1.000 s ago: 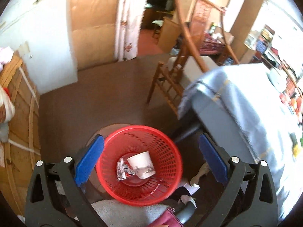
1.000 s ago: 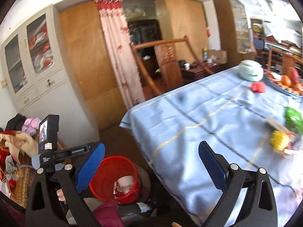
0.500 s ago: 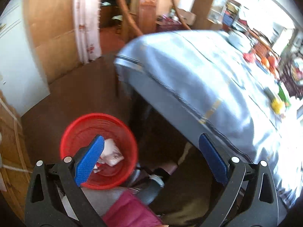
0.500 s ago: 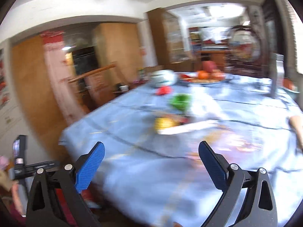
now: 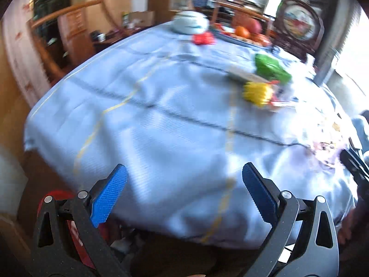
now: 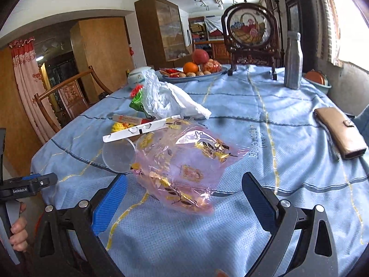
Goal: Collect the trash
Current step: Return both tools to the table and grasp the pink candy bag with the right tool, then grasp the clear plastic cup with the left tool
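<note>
- Your right gripper (image 6: 184, 198) is spread wide with nothing between its blue pads, low over the blue tablecloth (image 6: 265, 120).
- The pink printed plastic bag (image 6: 182, 161) lies crumpled at 12 o'clock, just beyond the fingertips, touching a clear plastic cup (image 6: 118, 154) on its side at 10 o'clock.
- A white crumpled bag (image 6: 168, 99) sits farther off at 11 o'clock.
- Your left gripper (image 5: 184, 196) is also spread and empty; its view is blurred.
- The red basket (image 5: 57, 198) peeks out at 8 o'clock, below the table edge.

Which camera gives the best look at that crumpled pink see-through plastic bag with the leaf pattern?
The right wrist view: the pink transparent leaf-printed plastic bag lies sharp, just ahead of the open gripper. The left wrist view shows only a blurred, overexposed patch there.
</note>
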The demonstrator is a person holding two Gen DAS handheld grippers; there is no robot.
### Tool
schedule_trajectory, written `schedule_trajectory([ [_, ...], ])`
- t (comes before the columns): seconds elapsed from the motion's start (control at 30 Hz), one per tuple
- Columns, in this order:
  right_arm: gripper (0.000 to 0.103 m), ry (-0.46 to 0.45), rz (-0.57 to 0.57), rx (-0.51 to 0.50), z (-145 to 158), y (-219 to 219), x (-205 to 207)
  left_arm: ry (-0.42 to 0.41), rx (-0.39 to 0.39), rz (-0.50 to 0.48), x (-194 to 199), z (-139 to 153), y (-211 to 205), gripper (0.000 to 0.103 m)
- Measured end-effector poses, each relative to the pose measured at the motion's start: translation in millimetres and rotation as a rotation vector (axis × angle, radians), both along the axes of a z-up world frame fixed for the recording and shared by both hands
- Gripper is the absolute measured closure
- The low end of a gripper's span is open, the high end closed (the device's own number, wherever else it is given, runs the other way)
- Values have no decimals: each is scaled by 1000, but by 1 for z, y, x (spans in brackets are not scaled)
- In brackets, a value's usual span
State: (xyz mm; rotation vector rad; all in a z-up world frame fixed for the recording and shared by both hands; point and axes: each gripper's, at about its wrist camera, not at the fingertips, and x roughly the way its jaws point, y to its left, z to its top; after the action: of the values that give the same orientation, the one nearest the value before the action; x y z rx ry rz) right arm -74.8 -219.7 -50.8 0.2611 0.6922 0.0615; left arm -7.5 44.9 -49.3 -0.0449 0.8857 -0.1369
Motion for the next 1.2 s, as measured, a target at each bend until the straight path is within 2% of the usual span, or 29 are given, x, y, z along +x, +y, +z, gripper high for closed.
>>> schedule_trajectory([
  [0.13, 6, 49, 30, 99, -3, -2, 18, -1, 8, -77, 15, -3, -34, 7],
  [0.2, 6, 58, 14, 102, -4, -4, 23, 14, -4, -107, 21, -5, -49, 7],
  [0.23, 10, 46, 25, 98, -2, -4, 24, 22, -11, -121, 23, -6, -55, 7],
  [0.27, 31, 34, 21, 69, 0, -5, 24, 31, -17, -138, 27, -7, -62, 7],
  [0.3, 45, 26, 4, 50, 2, -6, 23, 35, -21, -153, 29, -6, -68, 7],
  [0.37, 50, -9, -22, 62, 5, -16, 17, 36, -16, -180, 32, -5, -80, 7],
  [0.53, 51, -52, -71, 68, 8, -38, 11, 33, -1, -255, 47, -4, -119, 7],
  [0.73, 51, -53, -58, 148, 3, -53, 9, 73, 32, -227, 77, -13, -143, 7],
  [0.87, 49, -49, -44, 172, 1, -56, 9, 44, 23, -150, 86, -7, -121, 9],
  [0.97, 48, -47, -36, 190, 0, -57, 9, 10, 52, -61, 83, -2, -84, 9],
  [1.03, 48, -47, -30, 188, 0, -55, 9, 19, 57, -33, 83, -4, -68, 9],
  [1.1, 48, -49, -25, 177, 2, -53, 9, 38, 13, -32, 83, -6, -58, 9],
  [1.2, 46, -47, -31, 159, 3, -52, 9, 47, -16, -81, 77, -8, -70, 9],
])
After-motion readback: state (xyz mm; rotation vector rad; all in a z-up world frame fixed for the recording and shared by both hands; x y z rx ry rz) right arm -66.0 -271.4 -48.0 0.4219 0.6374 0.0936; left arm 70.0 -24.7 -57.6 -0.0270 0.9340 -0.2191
